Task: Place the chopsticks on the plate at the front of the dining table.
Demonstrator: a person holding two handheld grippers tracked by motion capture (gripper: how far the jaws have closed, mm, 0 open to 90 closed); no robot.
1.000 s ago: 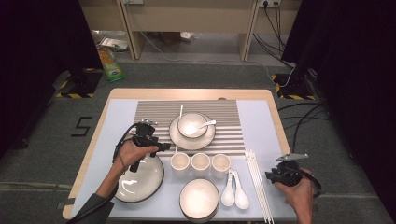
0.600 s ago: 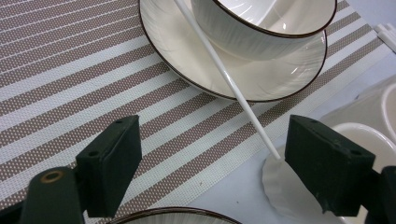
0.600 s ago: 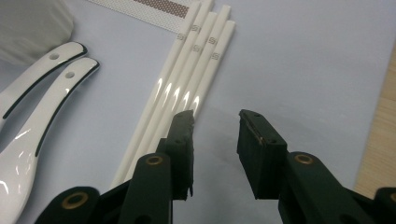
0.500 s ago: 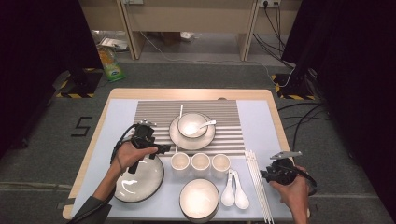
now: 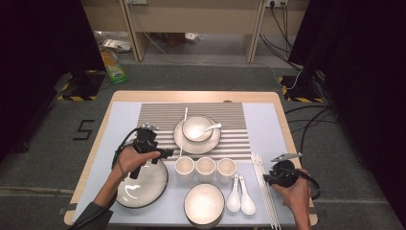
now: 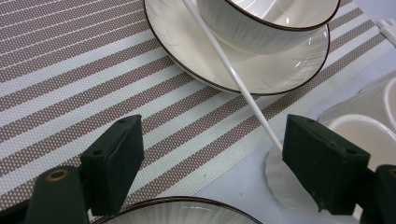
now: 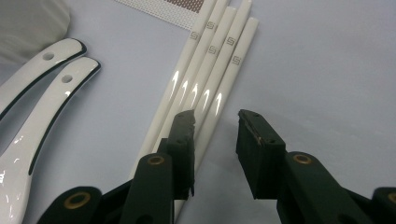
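My left gripper (image 5: 165, 153) (image 6: 210, 154) hovers low at the striped mat's front edge, above the far rim of a large plate (image 5: 143, 187). Its jaws have just been opening and stand wide. A single white chopstick (image 6: 233, 74) (image 5: 183, 132) leans on the saucer (image 6: 261, 70) under a bowl (image 5: 197, 128). Its near end lies free by the right jaw. My right gripper (image 5: 267, 180) (image 7: 217, 126) hangs partly open over a bundle of white chopsticks (image 7: 205, 70) (image 5: 265, 191), its left jaw above them and bare mat showing in the gap.
Three small cups (image 5: 206, 167) stand in a row mid-table, and a second bowl (image 5: 205, 203) sits at the front. Two white spoons (image 5: 239, 194) (image 7: 42, 93) lie left of the chopstick bundle. Another spoon (image 5: 210, 128) rests in the far bowl. The table's right edge (image 5: 292, 143) is close.
My right gripper has edged slightly left toward the chopstick bundle. The left hand has kept its place.
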